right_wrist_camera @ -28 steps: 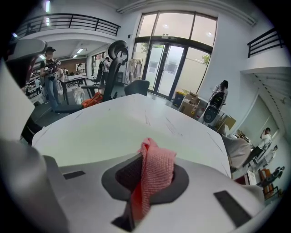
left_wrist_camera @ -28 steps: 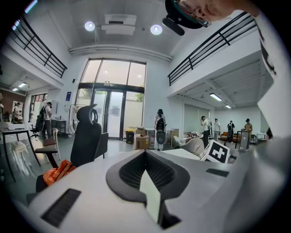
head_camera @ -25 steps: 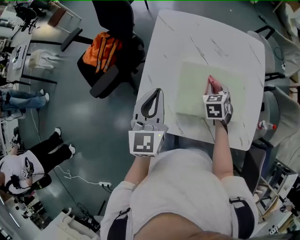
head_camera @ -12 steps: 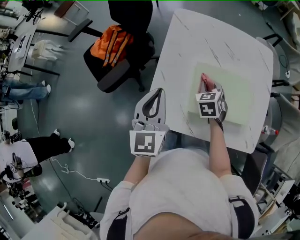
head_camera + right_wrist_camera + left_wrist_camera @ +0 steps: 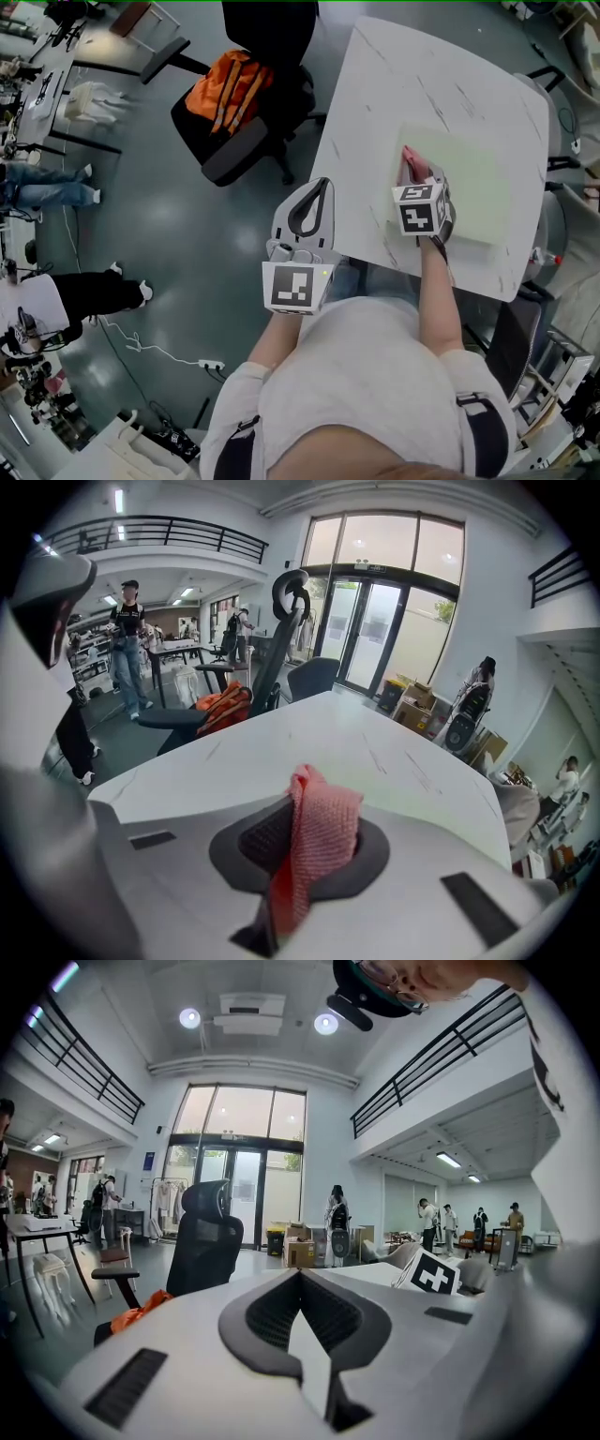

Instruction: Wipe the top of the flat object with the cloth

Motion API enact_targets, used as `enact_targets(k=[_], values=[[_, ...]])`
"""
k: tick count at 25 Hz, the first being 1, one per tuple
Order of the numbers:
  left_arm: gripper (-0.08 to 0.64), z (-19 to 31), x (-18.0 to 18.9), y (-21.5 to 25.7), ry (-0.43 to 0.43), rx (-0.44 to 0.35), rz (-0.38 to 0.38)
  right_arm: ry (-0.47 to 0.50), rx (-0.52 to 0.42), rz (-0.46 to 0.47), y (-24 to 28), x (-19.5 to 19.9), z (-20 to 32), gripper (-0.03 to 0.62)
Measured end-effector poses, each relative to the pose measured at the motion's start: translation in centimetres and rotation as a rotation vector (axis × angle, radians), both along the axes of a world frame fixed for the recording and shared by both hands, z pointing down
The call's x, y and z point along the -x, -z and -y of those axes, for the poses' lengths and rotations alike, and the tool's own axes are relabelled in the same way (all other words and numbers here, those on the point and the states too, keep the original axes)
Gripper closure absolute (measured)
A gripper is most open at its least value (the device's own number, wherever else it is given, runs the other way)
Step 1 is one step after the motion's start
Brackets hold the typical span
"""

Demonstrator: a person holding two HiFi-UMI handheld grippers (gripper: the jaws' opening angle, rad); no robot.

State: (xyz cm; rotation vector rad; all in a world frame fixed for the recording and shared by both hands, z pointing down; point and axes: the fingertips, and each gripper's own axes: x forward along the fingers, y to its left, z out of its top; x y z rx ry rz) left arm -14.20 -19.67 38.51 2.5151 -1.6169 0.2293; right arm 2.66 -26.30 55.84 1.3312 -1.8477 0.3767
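A pale green flat mat lies on the white marble-look table. My right gripper is shut on a red-pink cloth at the mat's left part. From the right gripper view, the cloth stands bunched between the shut jaws, with the table beyond. My left gripper hangs off the table's left edge, over the floor, and its jaws are shut on nothing. In the left gripper view the left gripper points level into the room.
A black office chair with an orange bag stands left of the table. More chairs sit at the right side. Several people stand far off in the hall. A power strip and cable lie on the floor.
The right gripper with the cloth slid left across the mat during the first half second, then held still. The head view shifted. The left gripper kept its place.
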Motion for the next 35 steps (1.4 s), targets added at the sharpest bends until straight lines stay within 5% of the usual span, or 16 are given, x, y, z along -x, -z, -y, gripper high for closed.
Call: enact_targets(k=[25,35], values=[[0.545,-3.8,-1.0,0.5,-0.143,-0.053,-0.052,0.011,-0.021,-0.015,-0.1,0.6,-7.4,0.557],[0.546,-4.4,-5.0,1.5,-0.095,-0.048,-0.014,0.035,-0.011,0.0,0.0,-3.1,-7.5,0.556]])
